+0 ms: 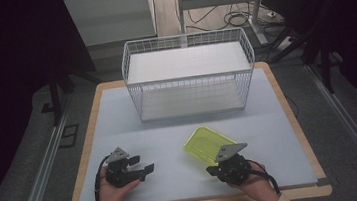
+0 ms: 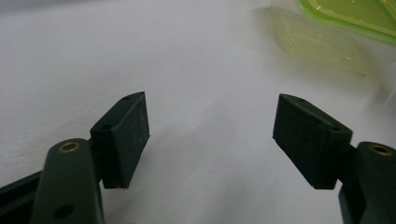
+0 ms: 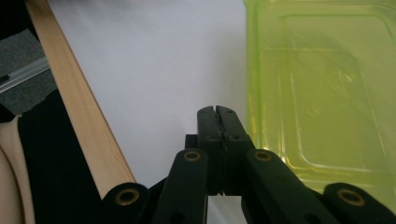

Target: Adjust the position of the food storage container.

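Our right gripper [image 3: 218, 112] has its jaws pressed flat together with nothing between them, and the green plastic container [image 3: 322, 93] lies just beside its tips, to their right in the right gripper view; whether they touch we cannot tell. In the high view, the container [image 1: 207, 144] sits on the table [image 1: 169, 131] just ahead of that gripper [image 1: 213, 170]. Our left gripper [image 2: 211, 140] stands wide and empty over the bare tabletop, the container [image 2: 327, 37] ahead and to its right, well apart. Beyond both grippers stands a white wire basket [image 1: 189, 74].
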